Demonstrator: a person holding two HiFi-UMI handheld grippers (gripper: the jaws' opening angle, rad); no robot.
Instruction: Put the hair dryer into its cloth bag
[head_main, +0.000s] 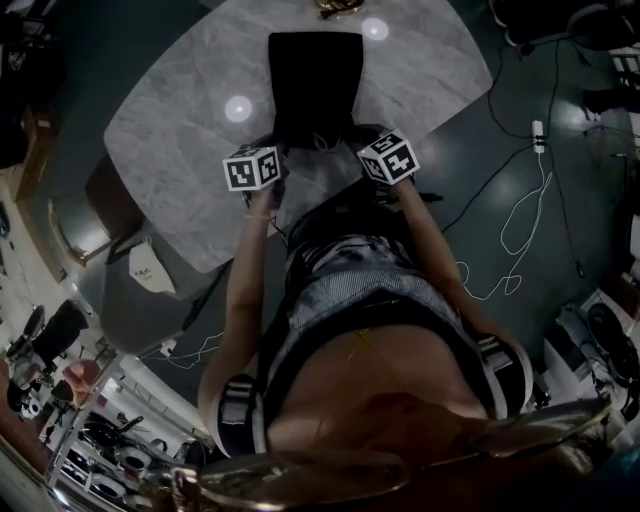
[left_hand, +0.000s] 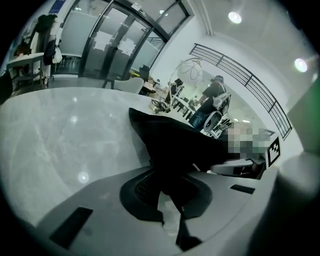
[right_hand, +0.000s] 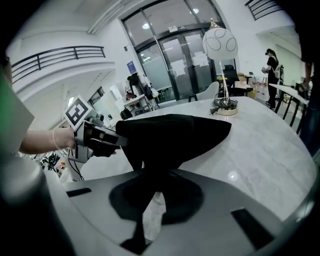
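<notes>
Head view: left hand-held gripper (head_main: 280, 148) and right hand-held gripper (head_main: 355, 140) each clenched on the near hem of the cloth bag (head_main: 315, 85), held above the surface (head_main: 180, 130); likely mouth-opening step, next move calls for spreading the hem apart.

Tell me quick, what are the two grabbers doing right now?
Left gripper: closed on the black cloth bag's edge.
Right gripper: closed on the same bag's other corner.

marble table (head_main: 170, 150) — pale grey | floor (head_main: 610, 180) — dark | glass doors (right_hand: 175, 55) | globe lamp (right_hand: 220, 44)
</notes>
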